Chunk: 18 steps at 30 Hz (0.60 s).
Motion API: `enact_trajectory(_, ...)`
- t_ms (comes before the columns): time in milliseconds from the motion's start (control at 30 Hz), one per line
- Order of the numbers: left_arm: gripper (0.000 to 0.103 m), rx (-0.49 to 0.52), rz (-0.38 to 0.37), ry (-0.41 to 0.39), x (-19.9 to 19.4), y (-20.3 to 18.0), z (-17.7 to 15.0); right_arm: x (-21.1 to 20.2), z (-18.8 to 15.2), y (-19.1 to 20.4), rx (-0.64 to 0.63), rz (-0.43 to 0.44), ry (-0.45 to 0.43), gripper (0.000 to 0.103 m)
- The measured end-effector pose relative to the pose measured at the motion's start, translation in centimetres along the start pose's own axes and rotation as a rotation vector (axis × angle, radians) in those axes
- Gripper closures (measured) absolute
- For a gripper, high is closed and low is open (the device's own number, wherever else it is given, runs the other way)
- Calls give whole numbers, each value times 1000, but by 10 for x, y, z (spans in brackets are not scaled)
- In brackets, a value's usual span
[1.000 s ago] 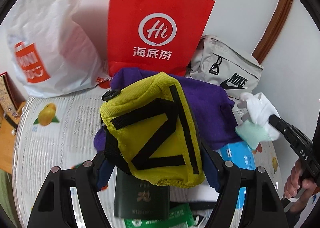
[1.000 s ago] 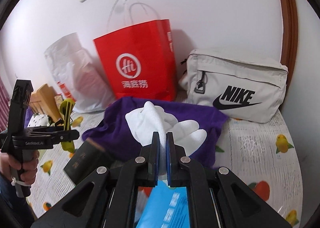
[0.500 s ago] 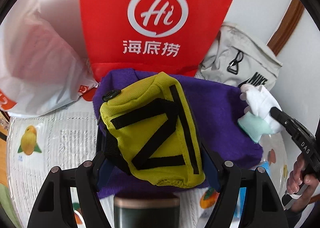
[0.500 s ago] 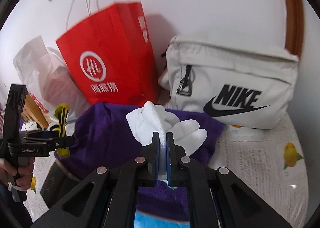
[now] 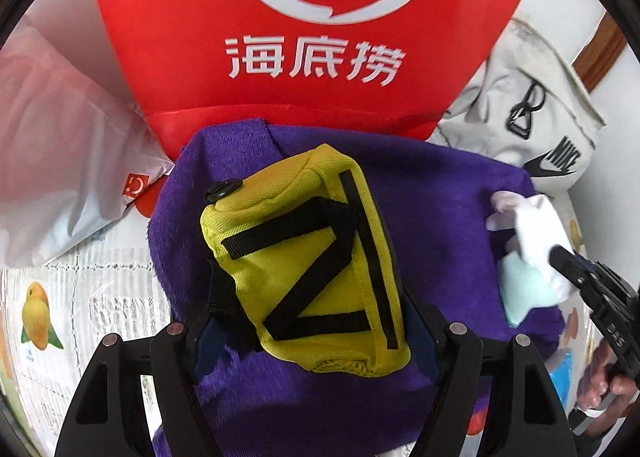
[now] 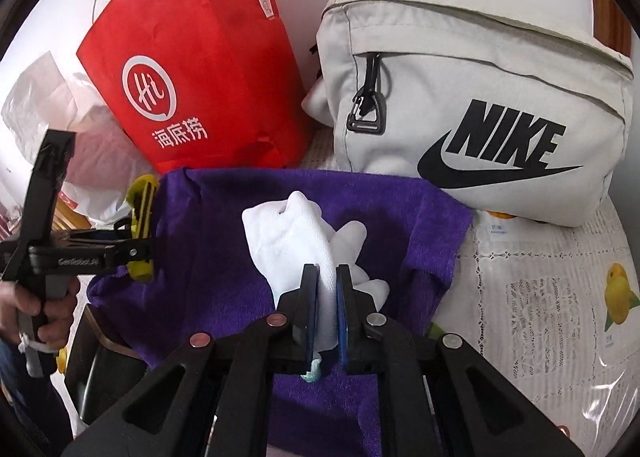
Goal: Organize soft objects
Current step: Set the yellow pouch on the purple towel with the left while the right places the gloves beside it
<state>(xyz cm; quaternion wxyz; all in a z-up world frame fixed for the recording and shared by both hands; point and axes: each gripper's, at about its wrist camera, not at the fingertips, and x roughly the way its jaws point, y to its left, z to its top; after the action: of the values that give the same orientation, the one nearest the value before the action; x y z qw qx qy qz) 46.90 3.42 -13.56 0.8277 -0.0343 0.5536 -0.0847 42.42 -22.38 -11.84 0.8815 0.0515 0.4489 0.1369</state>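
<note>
Right gripper [image 6: 327, 311], jaws opening around the white sock [image 6: 298, 241], is held directly above the purple towel [image 6: 224, 241] (left gripper [image 5: 316, 333] clamps the yellow pouch [image 5: 308, 257] alongside)

Home: fruit-print tablecloth [image 6: 560, 297], shopping bags [image 6: 192, 69].

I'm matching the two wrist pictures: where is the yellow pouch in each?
Left wrist: the yellow pouch fills the centre, clamped in the left gripper over the purple towel.
Right wrist: it shows as a thin yellow edge at far left, in that same gripper.
Shared landmark: the red paper bag behind the towel.
</note>
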Motion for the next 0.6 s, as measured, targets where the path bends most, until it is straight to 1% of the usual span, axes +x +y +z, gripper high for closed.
enact_trajectory(100,27,6,22,20,8,-2,3,1,0,1,-3,7,6,81)
enact_trajectory(167,27,-3,30,34,14,-2,4,1,0,3,-14,8,5,64)
enact_trajectory(200,27,-6,30,39,16,-3,4,0,0,4,-19,7,4,62)
enact_trajectory(267,27,-6,37,50,22,-5,4,-4,0,4,-22,8,-8,60)
enact_trajectory(367,24,2,51,65,28,-9,2,-9,1,3,-10,24,-15,56)
enact_trajectory(433,23,6,65,71,32,-14,4,-12,2,2,-3,21,-26,56)
enact_trajectory(600,22,26,128,90,30,-28,4,-20,2,2,6,29,-35,56)
